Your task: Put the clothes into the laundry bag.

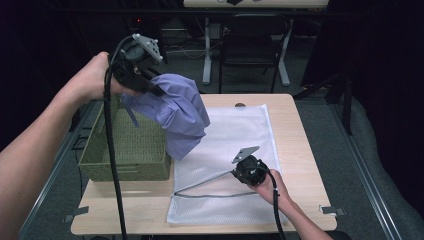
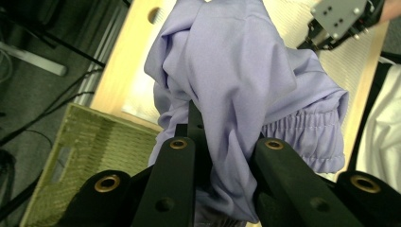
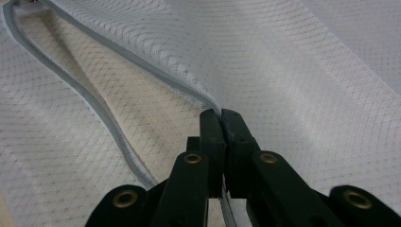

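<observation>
- Table [image 1: 295, 130]: light wooden top that carries the other things; its far right corner and right edge lie bare.
- Mesh laundry bag [image 1: 235, 135]: white, flat on the right half of the table, reaching from the far edge almost to the near edge; its grey zipper [image 1: 200, 186] is parted, so the mouth gapes toward the near left.
- Woven basket [image 1: 132, 150]: olive green, standing at the table's left edge, just beside the bag.
- Lavender garment [image 1: 182, 112]: bunched and hanging in the air above the basket's far right corner and the bag's left border, an elastic-gathered hem [image 2: 302, 130] showing.
- Left gripper [image 1: 145, 82]: raised over the basket, jaws pinching a fold of the garment.
- Right gripper [image 1: 239, 169]: low over the bag's middle, jaws pressed together on the upper edge of the bag's mouth at the zipper.
</observation>
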`<state>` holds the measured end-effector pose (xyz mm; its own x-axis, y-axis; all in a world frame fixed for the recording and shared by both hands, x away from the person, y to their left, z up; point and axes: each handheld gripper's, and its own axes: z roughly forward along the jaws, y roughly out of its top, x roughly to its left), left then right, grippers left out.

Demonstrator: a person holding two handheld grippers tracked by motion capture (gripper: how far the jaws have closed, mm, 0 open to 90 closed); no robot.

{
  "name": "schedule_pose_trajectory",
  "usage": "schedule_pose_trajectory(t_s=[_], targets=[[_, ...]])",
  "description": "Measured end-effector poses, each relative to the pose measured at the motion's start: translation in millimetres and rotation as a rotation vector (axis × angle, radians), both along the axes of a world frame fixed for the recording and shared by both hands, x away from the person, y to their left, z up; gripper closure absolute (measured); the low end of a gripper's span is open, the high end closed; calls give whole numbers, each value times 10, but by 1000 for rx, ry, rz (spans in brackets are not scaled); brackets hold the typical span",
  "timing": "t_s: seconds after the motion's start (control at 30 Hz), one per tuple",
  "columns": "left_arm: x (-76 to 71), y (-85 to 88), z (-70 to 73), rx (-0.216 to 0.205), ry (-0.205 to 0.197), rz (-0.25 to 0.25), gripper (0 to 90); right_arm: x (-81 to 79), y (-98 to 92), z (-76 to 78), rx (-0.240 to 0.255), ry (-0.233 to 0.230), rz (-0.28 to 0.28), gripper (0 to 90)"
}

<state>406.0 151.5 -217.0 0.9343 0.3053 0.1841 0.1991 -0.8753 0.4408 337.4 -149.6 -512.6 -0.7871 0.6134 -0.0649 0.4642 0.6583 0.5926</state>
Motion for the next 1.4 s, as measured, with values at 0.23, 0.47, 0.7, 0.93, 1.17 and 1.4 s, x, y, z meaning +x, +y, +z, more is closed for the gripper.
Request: schedule_pose_trajectory(t_s=[0.23, 0.47, 0.7, 0.93, 1.17, 1.4], targets=[[-77, -92, -122, 15, 39, -21, 825, 10, 0, 0, -6, -8, 9, 884], [-161, -240, -320, 20, 75, -65, 825, 7, -8, 0, 5, 3, 5, 883], [-263, -357, -560, 21, 127, -94, 825, 3, -7, 3, 10, 1, 1, 884], [-322, -397, -827, 18, 190, -100, 824, 2, -19, 13, 34, 24, -14, 885], [-414, -413, -1185, -8, 262, -102, 823, 13, -17, 5, 30, 13, -13, 886], [-490, -470, -1575, -17, 321, -112, 821, 20, -14, 1, 31, 11, -25, 886]])
